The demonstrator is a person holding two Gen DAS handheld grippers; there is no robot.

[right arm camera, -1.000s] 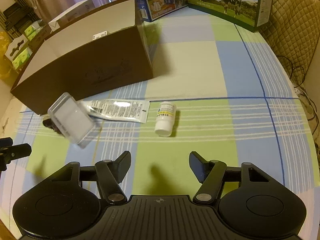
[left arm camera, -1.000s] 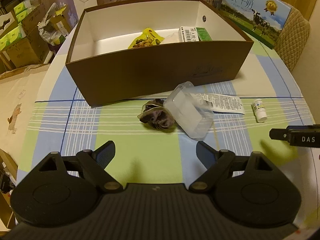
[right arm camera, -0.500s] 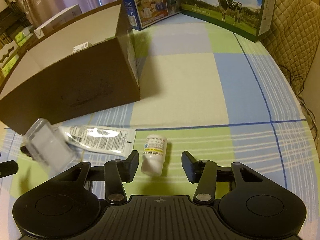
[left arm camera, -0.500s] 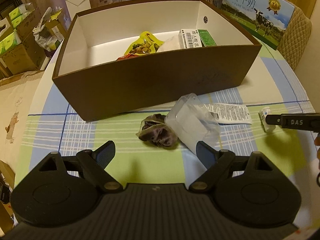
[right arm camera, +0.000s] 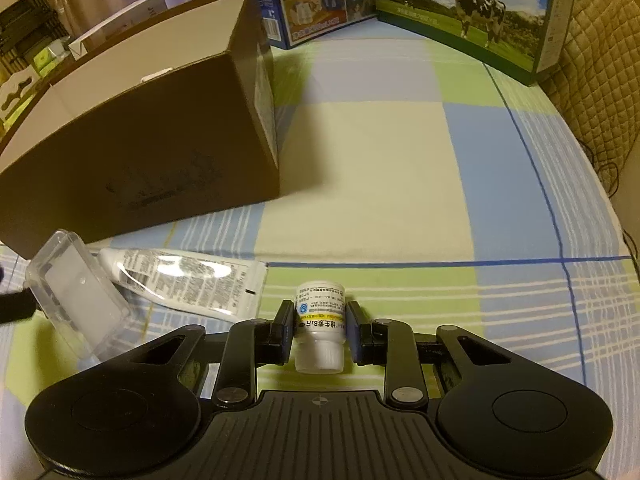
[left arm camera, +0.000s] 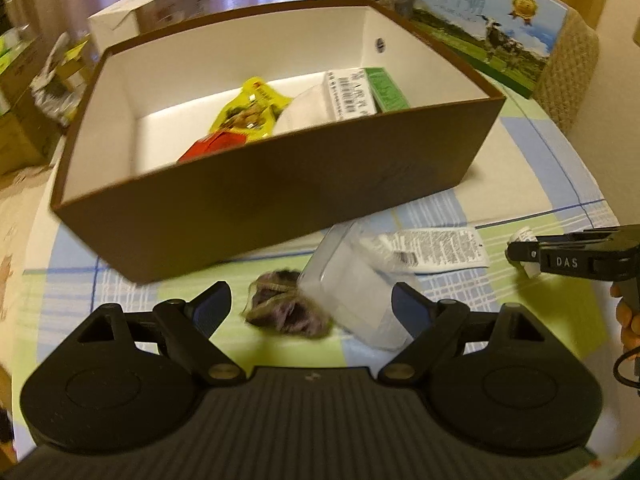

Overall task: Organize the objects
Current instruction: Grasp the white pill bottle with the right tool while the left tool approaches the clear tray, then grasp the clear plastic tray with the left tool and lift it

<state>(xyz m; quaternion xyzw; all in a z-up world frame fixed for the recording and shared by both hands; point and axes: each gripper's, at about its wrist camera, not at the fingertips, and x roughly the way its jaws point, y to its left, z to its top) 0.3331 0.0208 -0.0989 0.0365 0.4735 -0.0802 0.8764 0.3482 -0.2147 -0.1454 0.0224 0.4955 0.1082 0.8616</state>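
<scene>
Now, right tool [right arm camera: 319, 330]: pinching the little bottle [right arm camera: 320, 322] lying on the tabletop [right arm camera: 380, 184], likely bound for the box [right arm camera: 140, 152].
Left tool [left arm camera: 310, 306]: spread over the clear case [left arm camera: 352, 300], empty.

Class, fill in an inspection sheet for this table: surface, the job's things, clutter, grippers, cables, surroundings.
Surface: checked blue, green and cream tablecloth.
Job's things: open brown cardboard box holding packets; small white pill bottle; clear plastic case; white printed tube; dark crumpled wrapper.
Clutter: milk cartons with cow picture at the far edge.
Grippers: right gripper shut on the bottle, jaws just closed; left gripper open, wrapper and case between its fingers.
Cables: dark cable beside the table.
Surroundings: quilted chair back, curtains, stacked boxes.
</scene>
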